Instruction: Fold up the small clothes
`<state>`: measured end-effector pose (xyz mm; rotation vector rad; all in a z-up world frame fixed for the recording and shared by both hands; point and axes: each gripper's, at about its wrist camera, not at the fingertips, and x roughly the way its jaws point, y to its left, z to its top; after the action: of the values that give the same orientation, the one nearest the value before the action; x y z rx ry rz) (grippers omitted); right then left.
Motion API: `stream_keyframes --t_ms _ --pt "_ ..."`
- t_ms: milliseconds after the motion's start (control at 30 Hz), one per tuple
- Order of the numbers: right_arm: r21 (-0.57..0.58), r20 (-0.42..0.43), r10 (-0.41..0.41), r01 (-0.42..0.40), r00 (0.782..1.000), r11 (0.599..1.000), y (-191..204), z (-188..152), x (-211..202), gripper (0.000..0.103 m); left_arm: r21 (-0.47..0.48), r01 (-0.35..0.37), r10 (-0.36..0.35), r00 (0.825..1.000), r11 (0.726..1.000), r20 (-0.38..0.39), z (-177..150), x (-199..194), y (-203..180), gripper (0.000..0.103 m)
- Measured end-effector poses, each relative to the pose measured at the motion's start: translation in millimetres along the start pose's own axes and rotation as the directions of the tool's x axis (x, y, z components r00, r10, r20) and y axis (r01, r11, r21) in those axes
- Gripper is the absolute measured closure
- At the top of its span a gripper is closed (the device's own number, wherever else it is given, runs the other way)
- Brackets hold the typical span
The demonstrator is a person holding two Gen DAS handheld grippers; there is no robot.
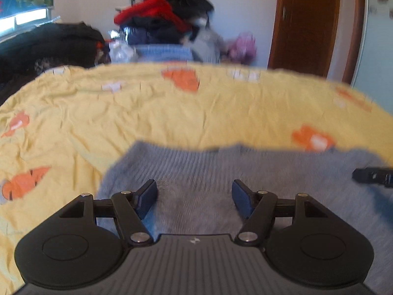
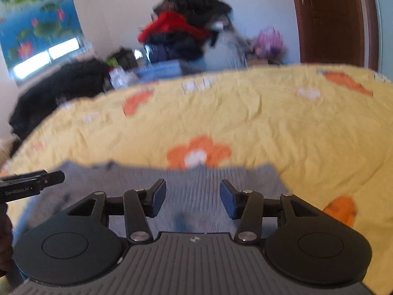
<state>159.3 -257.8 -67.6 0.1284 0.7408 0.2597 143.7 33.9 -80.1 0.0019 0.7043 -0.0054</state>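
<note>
Grey knit sweater [image 1: 208,172] lay flat on yellow flowered bedsheet [image 1: 172,113]; left gripper [image 1: 194,196] and right gripper [image 2: 192,200] hovered released, jaws parted, grasping nothing.

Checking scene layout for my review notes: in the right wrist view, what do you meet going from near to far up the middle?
right gripper, jaws apart → grey knitted garment → yellow flowered bedsheet → pile of clothes by the wall.

Left gripper [image 1: 194,196] and right gripper [image 2: 192,198] fingers apart, empty

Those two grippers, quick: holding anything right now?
Left gripper: open, holding nothing, above the grey knit garment.
Right gripper: open, holding nothing.
</note>
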Motion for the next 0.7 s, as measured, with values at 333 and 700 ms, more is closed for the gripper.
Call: stream_keyframes --t_ms 333,700 --pt "-0.119 0.057 -0.095 0.101 0.994 0.988 10 -17 -4 0.043 0.047 -0.068 0.068 0.998 0.997 0.013 1 1 7 0.024" --pt "-0.19 0.045 -0.023 0.031 0.999 0.981 62 -56 -41 0.021 -0.053 0.036 -0.038 0.999 0.998 -0.036 -43 -53 -4 0.021"
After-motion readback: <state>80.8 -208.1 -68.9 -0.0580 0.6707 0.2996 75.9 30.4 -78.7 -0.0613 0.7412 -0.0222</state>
